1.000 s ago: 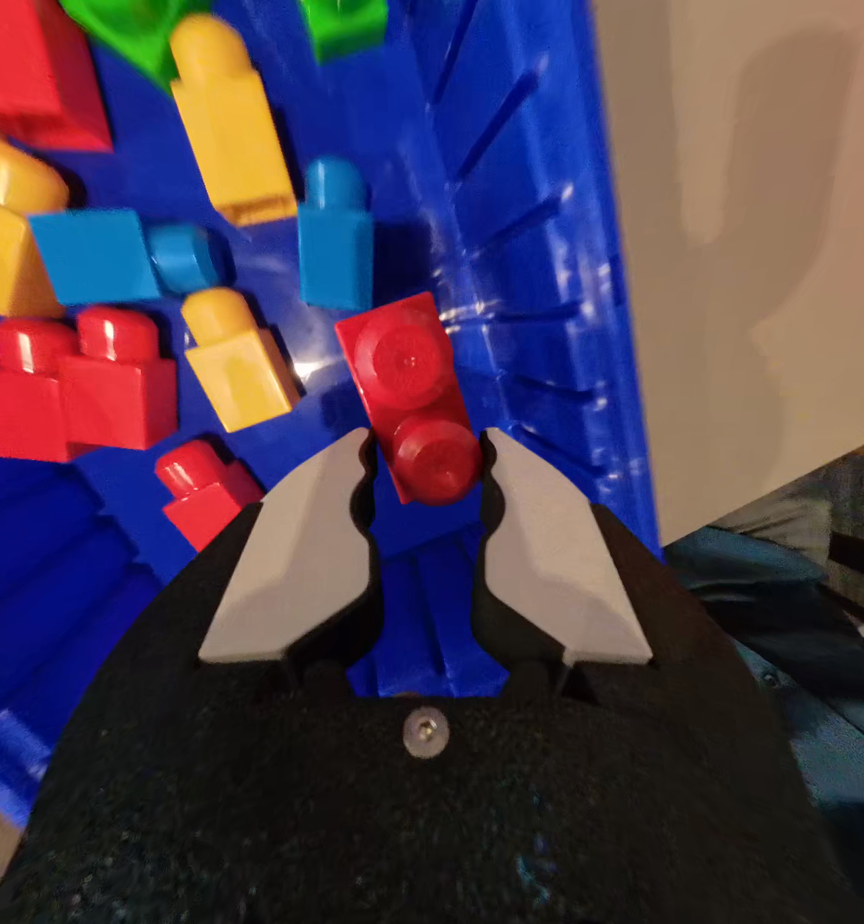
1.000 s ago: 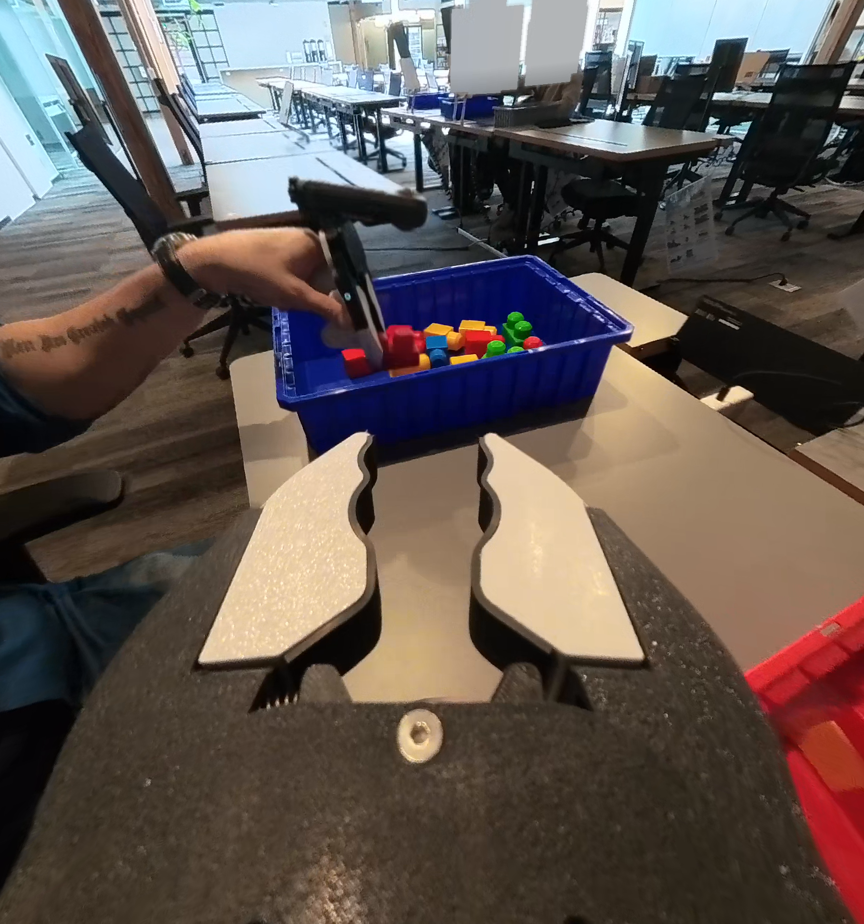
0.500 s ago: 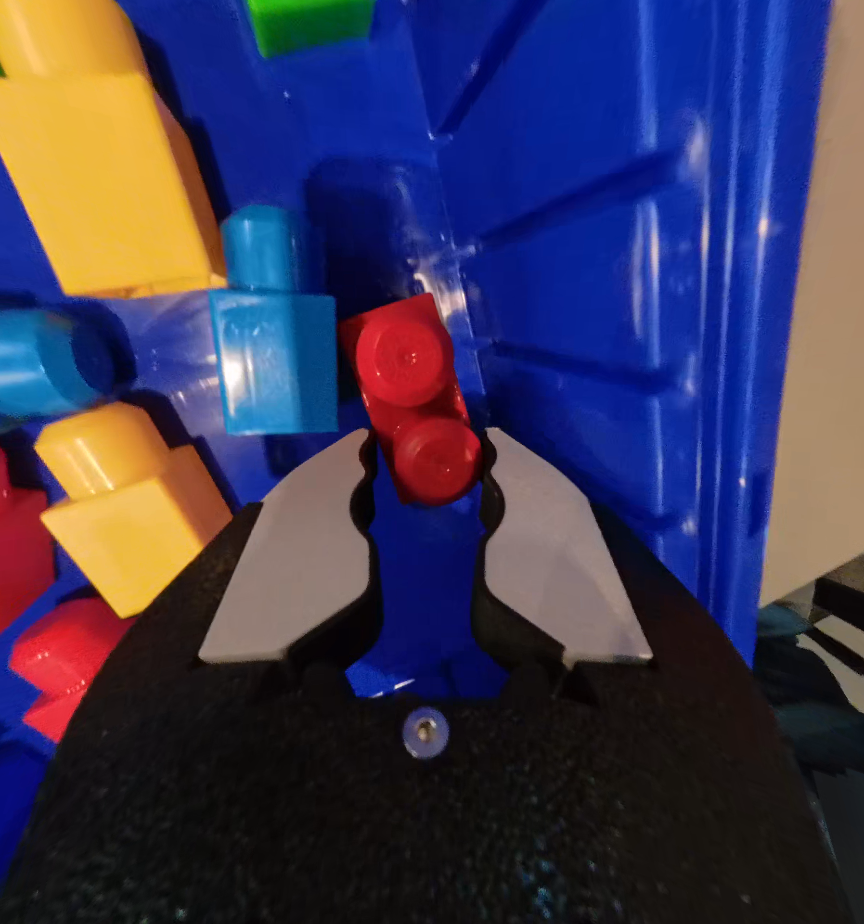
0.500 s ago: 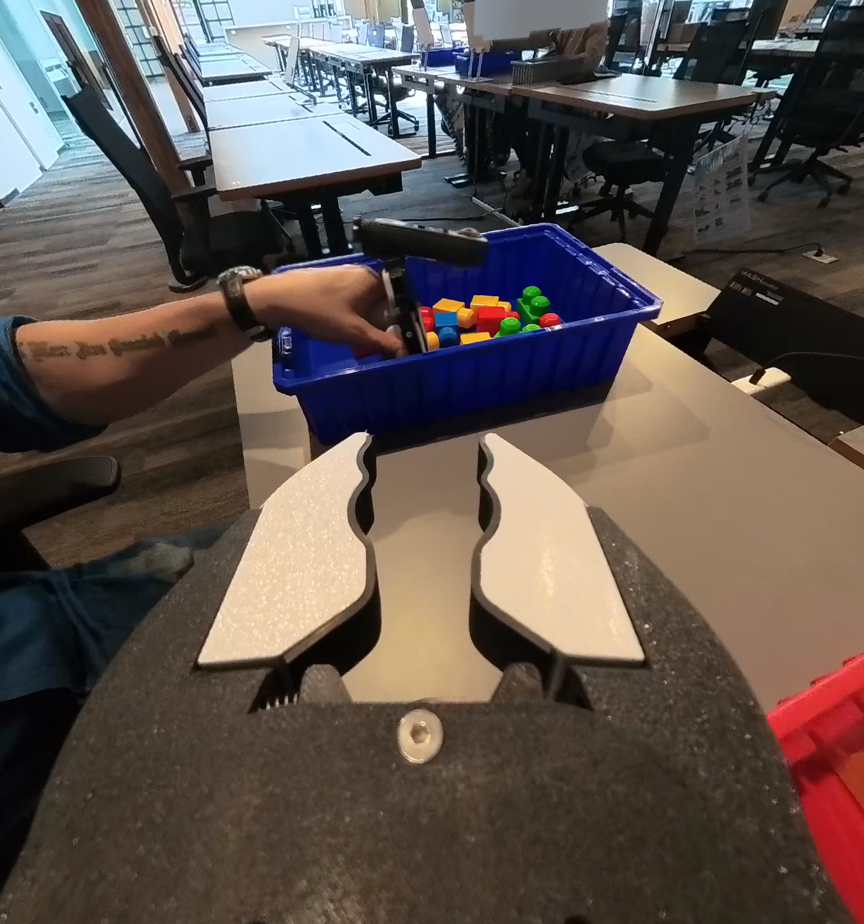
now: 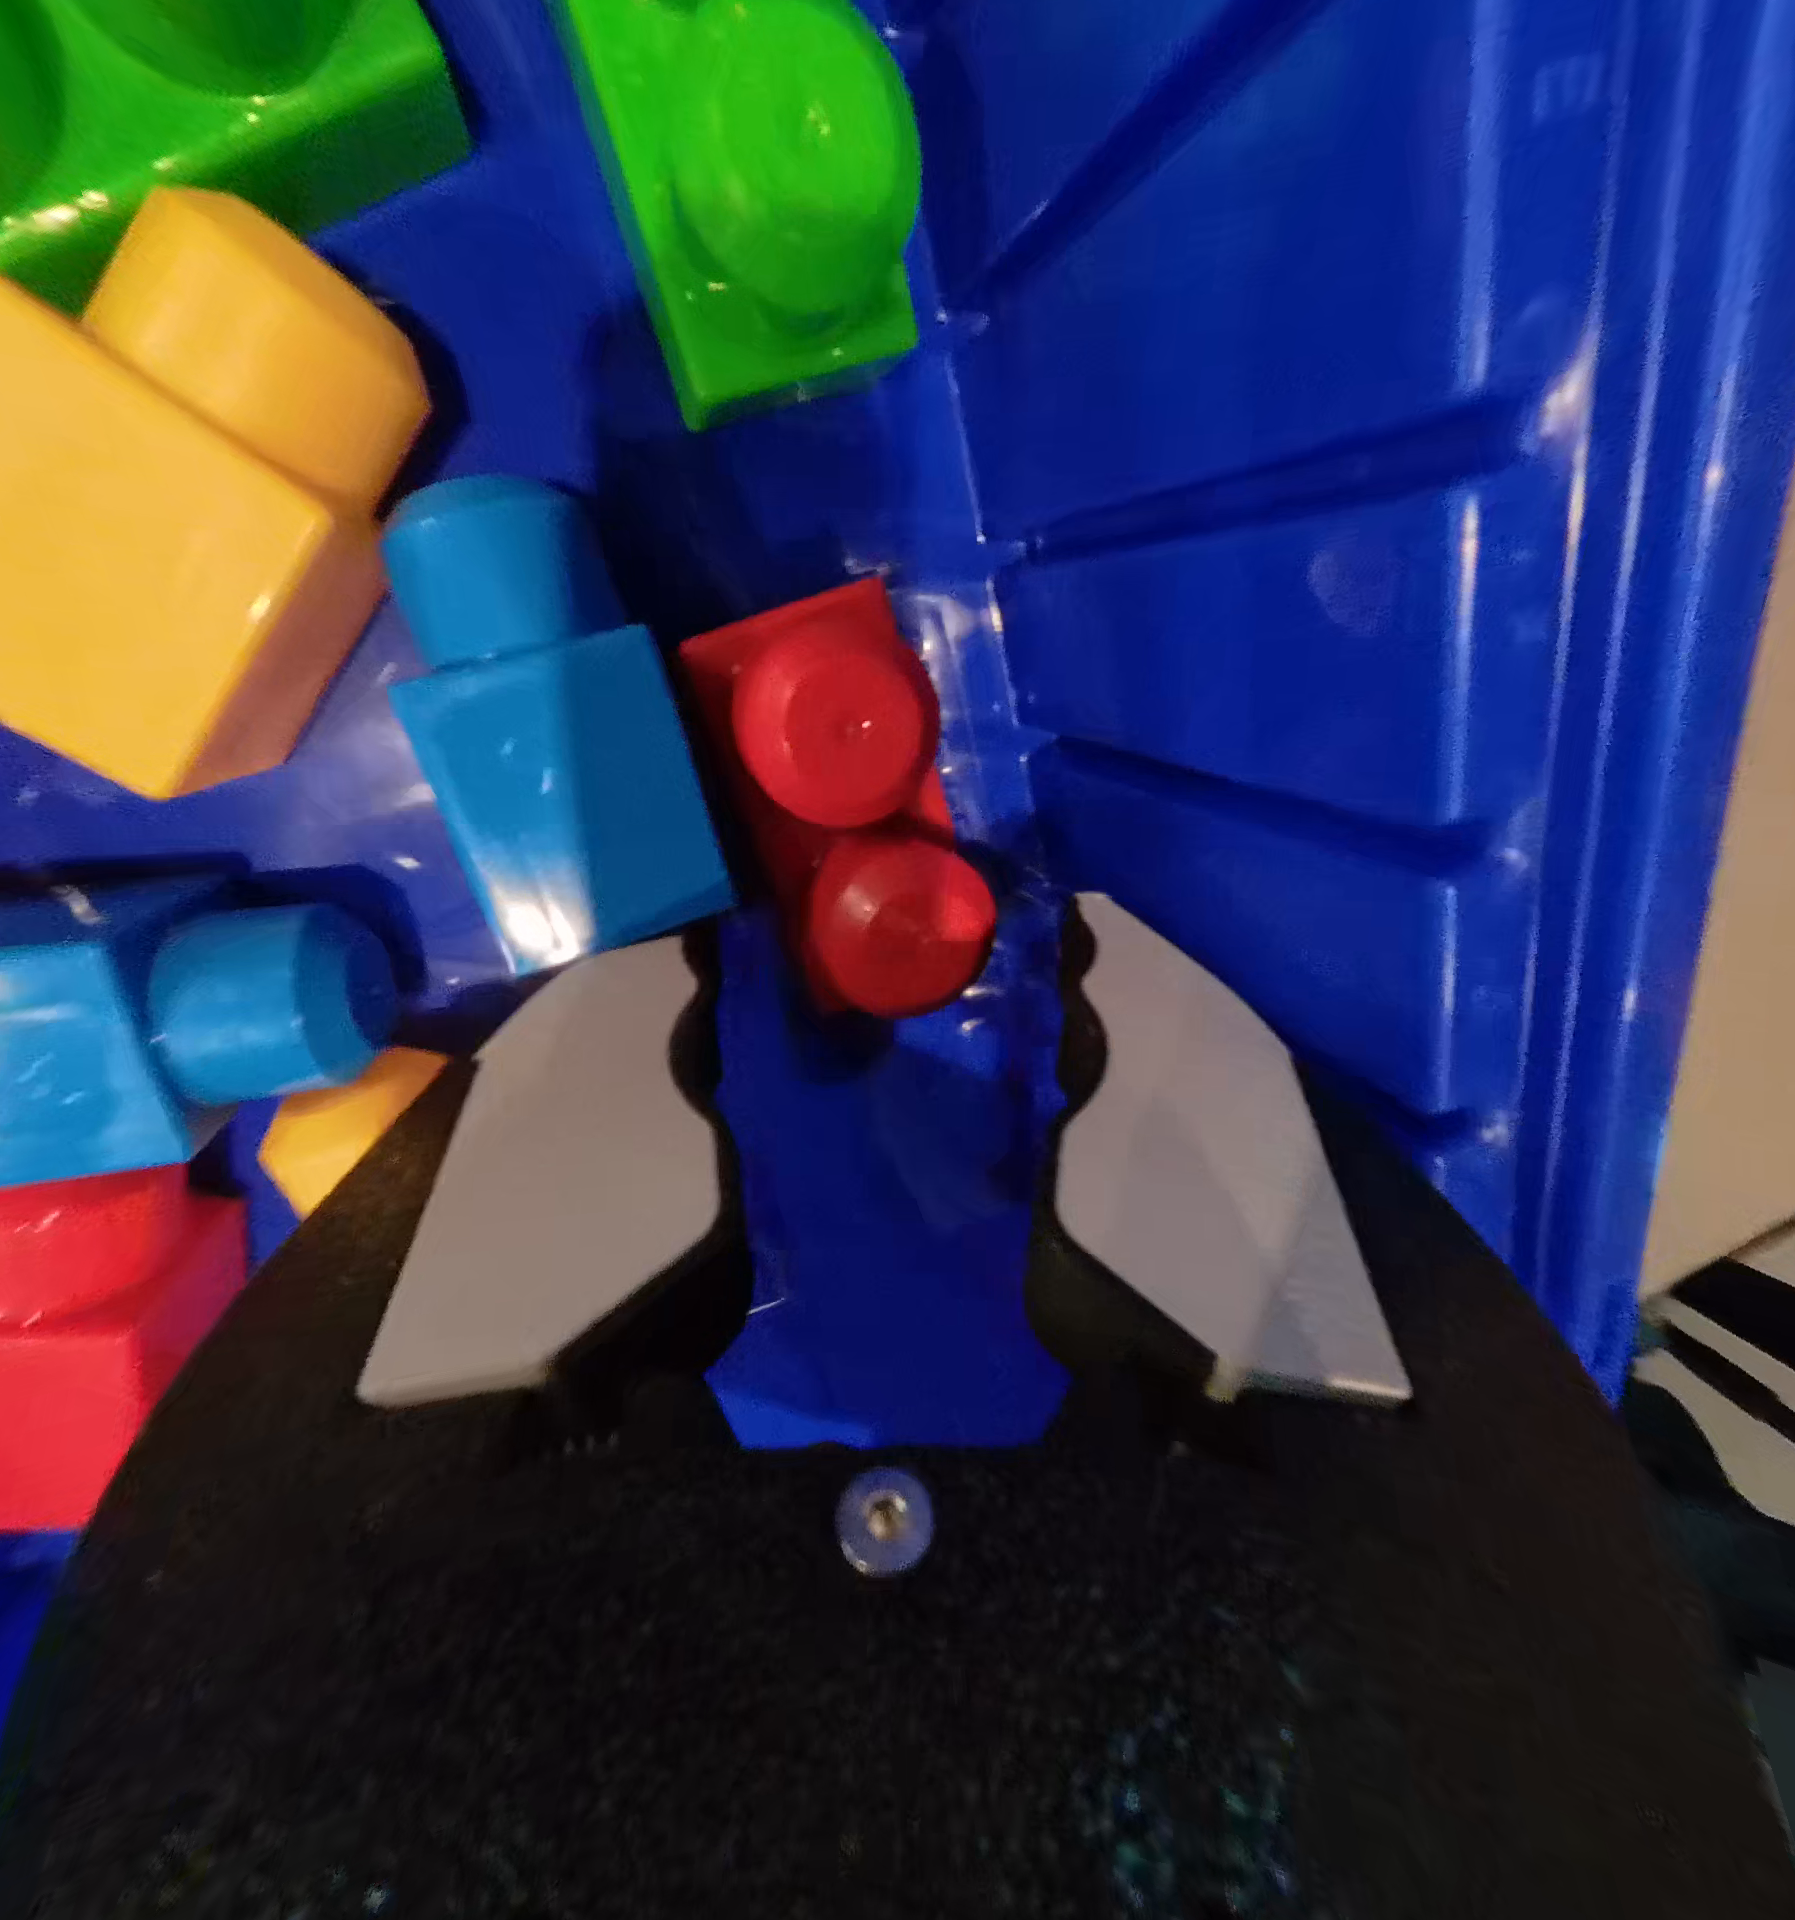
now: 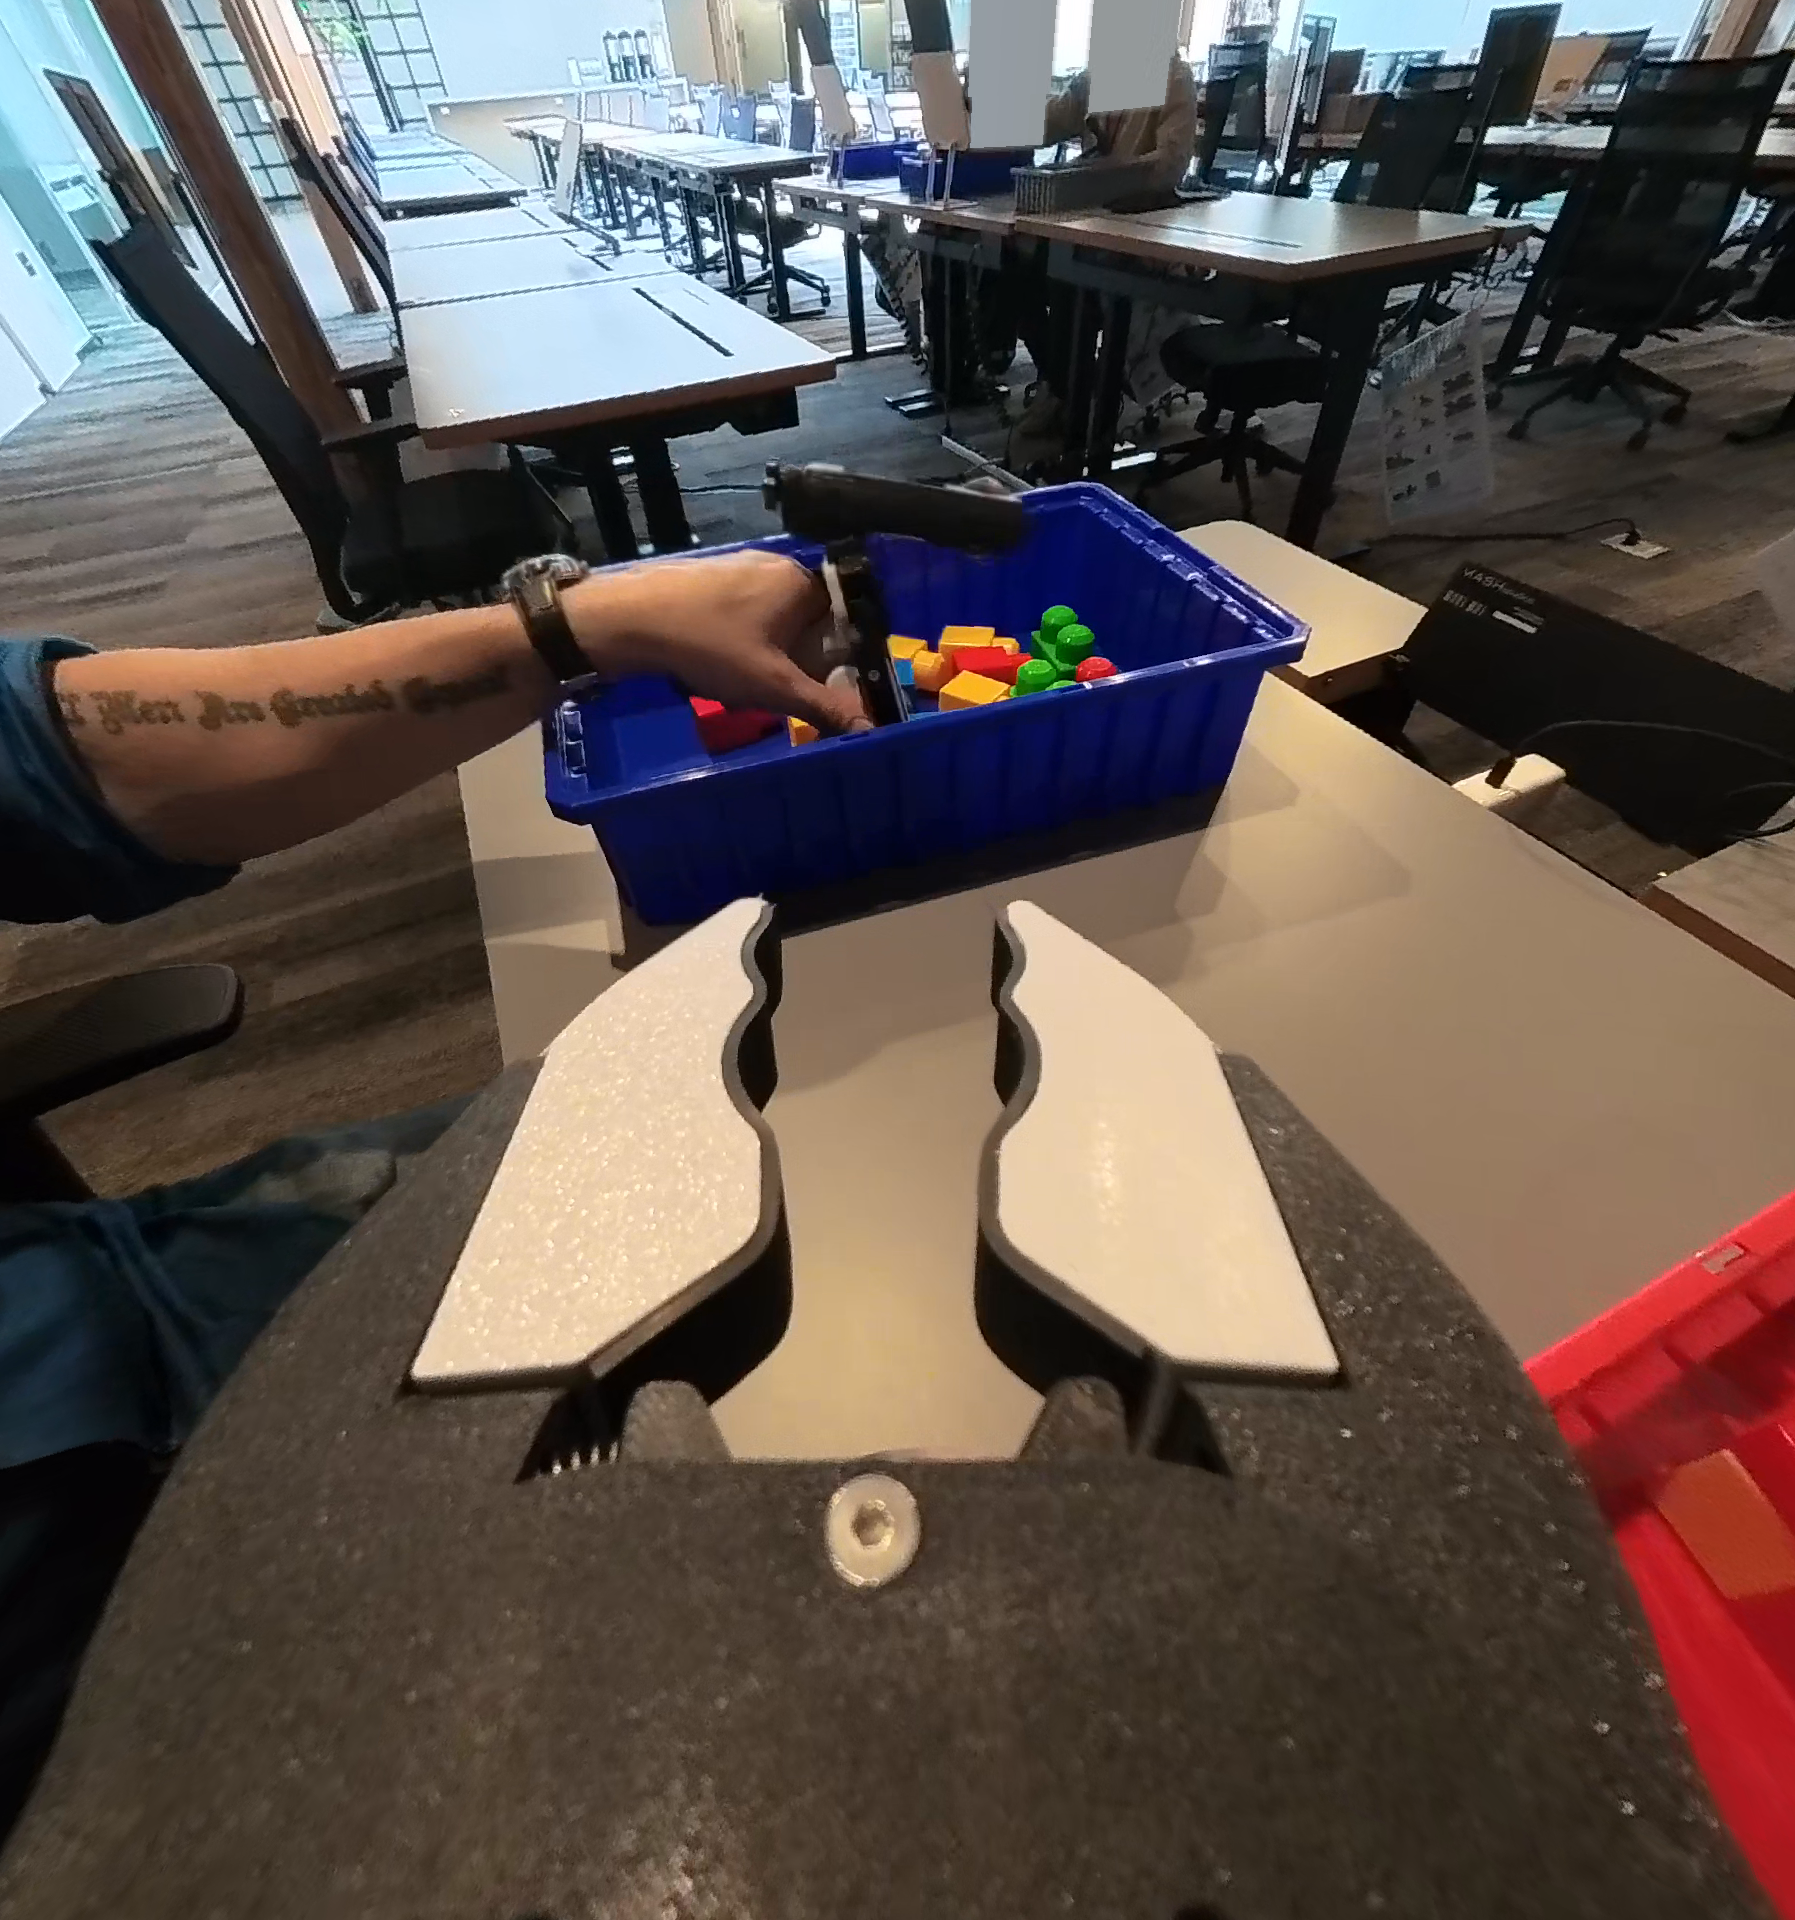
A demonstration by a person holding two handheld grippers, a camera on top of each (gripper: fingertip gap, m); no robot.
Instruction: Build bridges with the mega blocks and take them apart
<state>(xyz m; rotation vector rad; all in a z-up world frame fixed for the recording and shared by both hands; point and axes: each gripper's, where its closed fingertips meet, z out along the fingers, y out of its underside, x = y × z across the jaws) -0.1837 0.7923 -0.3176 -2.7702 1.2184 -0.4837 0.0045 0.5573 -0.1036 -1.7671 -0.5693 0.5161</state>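
In the left wrist view my left gripper is down inside the blue bin, open. A red two-stud block lies on the bin floor by the wall, just ahead of the fingertips, with a gap to each pad. A light blue block leans against its left side. In the right wrist view my right gripper is open and empty above the grey table, short of the blue bin. The left gripper shows there, held by a hand, reaching into the bin.
Yellow, green, blue and red blocks lie loose in the bin. A red bin stands at the right near me. A black box sits past the table's right edge. Office desks and chairs stand behind.
My left gripper lowered into the bin with the red block, then its pads opened and let the block go onto the bin floor. The right gripper stayed open and still.
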